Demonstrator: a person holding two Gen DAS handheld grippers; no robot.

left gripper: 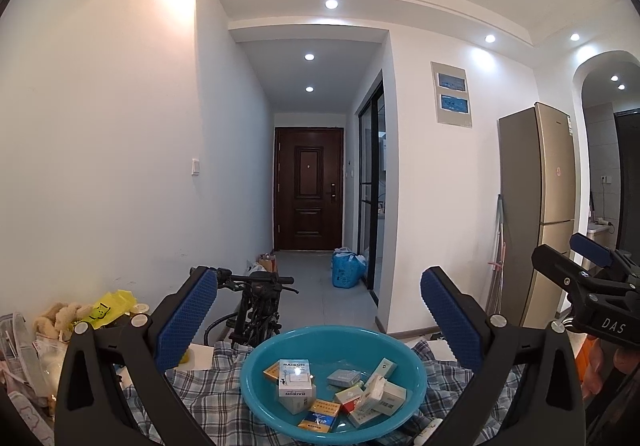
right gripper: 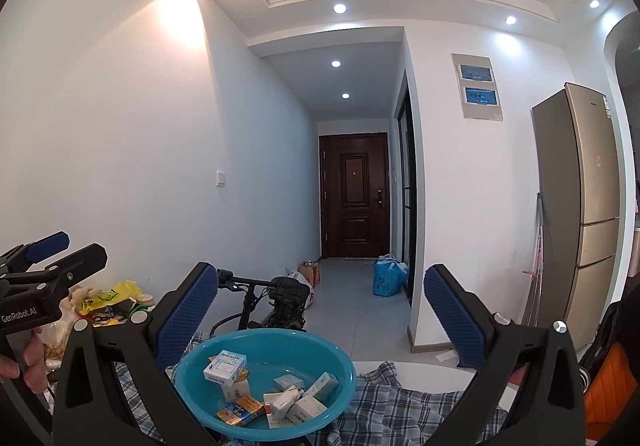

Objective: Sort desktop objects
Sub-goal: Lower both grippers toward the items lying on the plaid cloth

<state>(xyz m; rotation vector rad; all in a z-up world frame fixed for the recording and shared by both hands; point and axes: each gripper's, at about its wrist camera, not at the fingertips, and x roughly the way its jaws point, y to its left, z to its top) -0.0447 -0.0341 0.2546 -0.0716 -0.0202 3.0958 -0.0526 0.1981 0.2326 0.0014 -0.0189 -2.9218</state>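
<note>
The left gripper (left gripper: 318,310) and right gripper (right gripper: 320,310) were both wide open and held nothing above the blue basin (left gripper: 256,378), where a white RAISON box (left gripper: 295,376) lay with its long axis pointing away from the left gripper, while other small boxes (left gripper: 368,394) overlapped, their labels unreadable.
</note>
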